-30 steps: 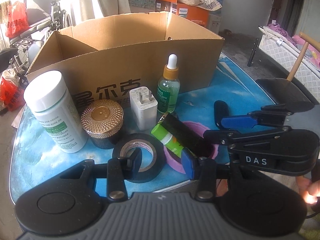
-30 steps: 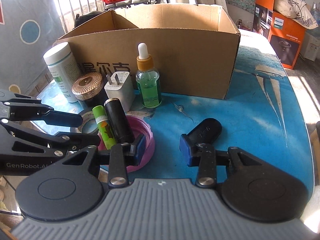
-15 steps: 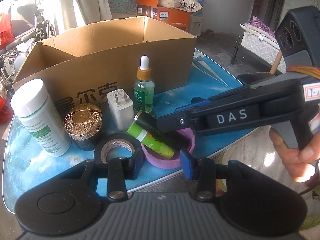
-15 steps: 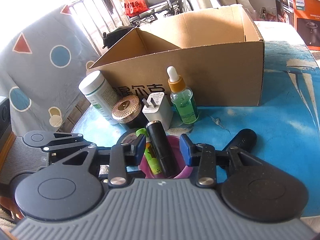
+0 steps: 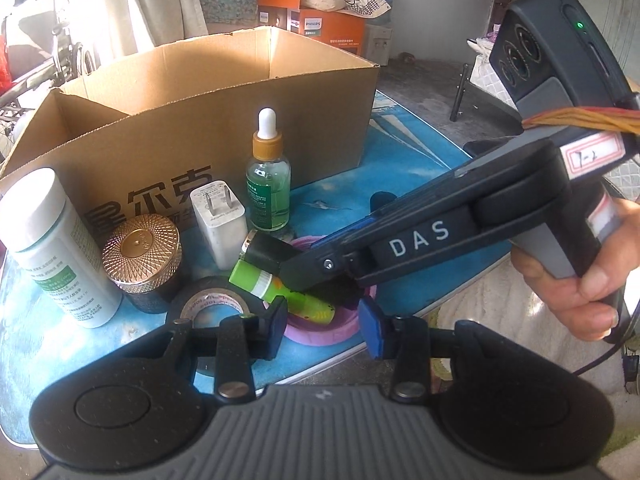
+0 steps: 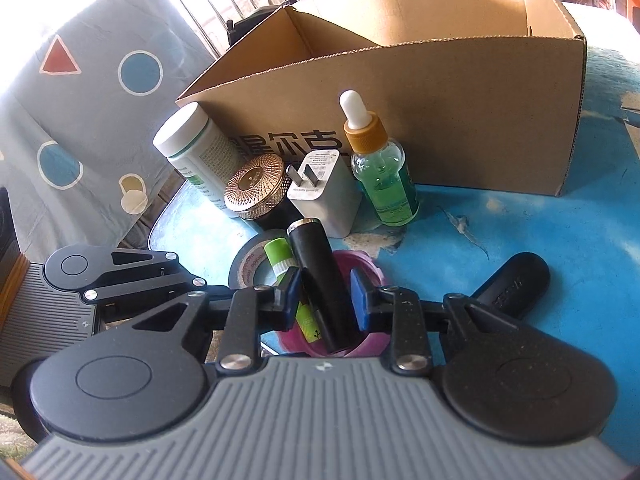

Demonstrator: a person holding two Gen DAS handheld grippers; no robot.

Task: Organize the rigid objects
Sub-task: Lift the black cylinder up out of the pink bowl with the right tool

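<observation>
Right gripper [image 6: 324, 296] jaws, just closing, straddle the black tube [image 6: 320, 276] without contact; left gripper [image 5: 322, 320] is unclenched, empty, at the table's [image 5: 400, 168] near edge.

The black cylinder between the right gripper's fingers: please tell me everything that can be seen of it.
The black cylinder is a matte black tube, apparently plastic, with a silver rim at its far end. It lies tilted, its near end down in the pink ring, leaning beside the green tube. The right gripper straddles it; its jaws have just been closing, and a small gap still shows at each blue pad. Its far end points toward the white charger.
</observation>
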